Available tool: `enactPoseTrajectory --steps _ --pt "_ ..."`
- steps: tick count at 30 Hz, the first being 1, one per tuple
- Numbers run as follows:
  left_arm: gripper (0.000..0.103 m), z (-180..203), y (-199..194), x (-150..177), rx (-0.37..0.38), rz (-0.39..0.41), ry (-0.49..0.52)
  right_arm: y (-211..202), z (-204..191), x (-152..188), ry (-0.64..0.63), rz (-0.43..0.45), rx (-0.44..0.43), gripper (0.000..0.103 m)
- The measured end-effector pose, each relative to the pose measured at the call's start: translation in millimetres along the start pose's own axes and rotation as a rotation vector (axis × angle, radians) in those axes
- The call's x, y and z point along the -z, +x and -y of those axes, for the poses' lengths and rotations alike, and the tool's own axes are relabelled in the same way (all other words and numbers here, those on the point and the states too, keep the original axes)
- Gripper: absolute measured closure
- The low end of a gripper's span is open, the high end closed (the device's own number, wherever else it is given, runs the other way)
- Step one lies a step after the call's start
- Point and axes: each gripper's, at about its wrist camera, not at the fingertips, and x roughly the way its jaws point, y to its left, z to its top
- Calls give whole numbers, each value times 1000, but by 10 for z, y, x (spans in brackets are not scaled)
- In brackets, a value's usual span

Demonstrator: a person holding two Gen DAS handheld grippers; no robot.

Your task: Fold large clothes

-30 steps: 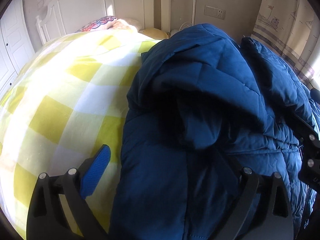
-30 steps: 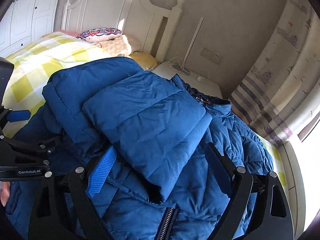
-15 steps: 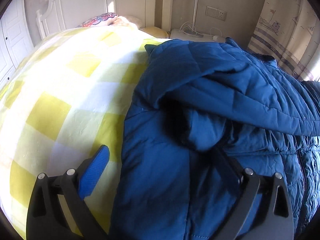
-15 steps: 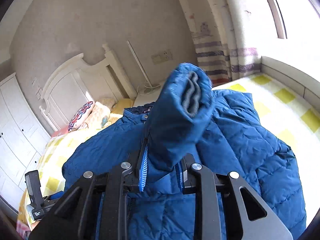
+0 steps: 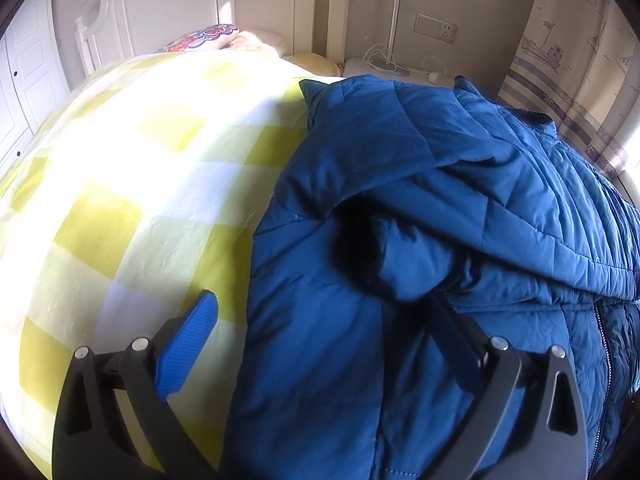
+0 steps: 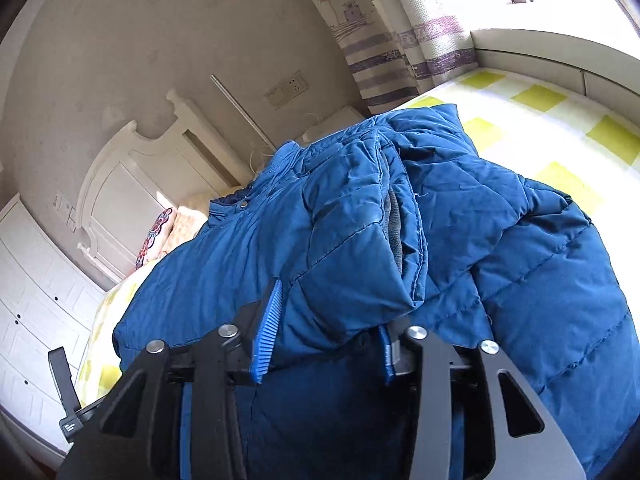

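On the bed, over its yellow-and-white checked cover, lies the blue jacket, on the side nearer the curtain. The left gripper stands wide apart at the jacket's edge: one pad is over the cover just beside the jacket, the other finger is sunk in the jacket's folds, and nothing is clamped. The right gripper holds the sleeve of the jacket between its pads, above the jacket's body; its jaws are opening slightly, yet the pads press the sleeve. The grey cuff lining shows at the sleeve's end. Beyond the jacket stand the headboard and pillows.
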Motion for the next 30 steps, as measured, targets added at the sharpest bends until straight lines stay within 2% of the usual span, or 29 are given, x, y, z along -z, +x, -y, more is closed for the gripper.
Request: enactPoseTrajectory --steps 2,5,7,9,11,13,14,15,18,20,21,22,23,24,26,27,29,30 --pt "2 0 -1 -2 0 0 0 -97 -76 14 -33 45 -12 80" --pt "2 0 0 -4 0 -1 0 -319 -251 39 -119 109 -34 80" --pt "2 11 1 1 -2 -1 1 -262 -236 48 -113 59 20 80" --pt "2 4 0 3 0 -1 0 -78 -52 89 -36 -48 63 80" --pt "2 -7 3 1 2 -1 -1 -92 27 97 18 -73 50 80" --pt "2 -6 6 2 1 -1 0 -172 -45 125 -6 -90 93 73" --pt "2 -7 6 2 1 -1 0 -231 -75 145 -10 -92 118 65" --pt "2 -7 6 3 1 -2 0 -331 -113 178 -21 -66 153 58" --pt "2 -6 5 2 1 -2 0 -654 -349 181 -176 154 325 57" --pt "2 -6 4 0 1 -2 0 -655 -534 87 -268 202 364 57" --pt "2 -7 4 1 1 -2 0 -585 -636 28 -319 189 352 53" --pt "2 -6 3 0 1 -2 0 -470 -747 -10 -382 157 335 44" --pt "2 -6 3 -1 1 -2 1 -307 -828 -40 -446 97 322 35" --pt "2 -7 3 -1 1 -2 1 -123 -874 -45 -492 34 332 33" --pt "2 -3 3 -1 1 -2 0 266 -817 -5 -526 -92 431 30" --pt "2 -6 2 1 3 -2 -2 394 -744 37 -528 -121 444 27" --pt "3 -35 -40 9 9 16 -15 415 -664 87 -527 -106 438 26" --pt "6 -50 -127 21 -3 55 -22 388 -649 84 -519 -99 432 26"
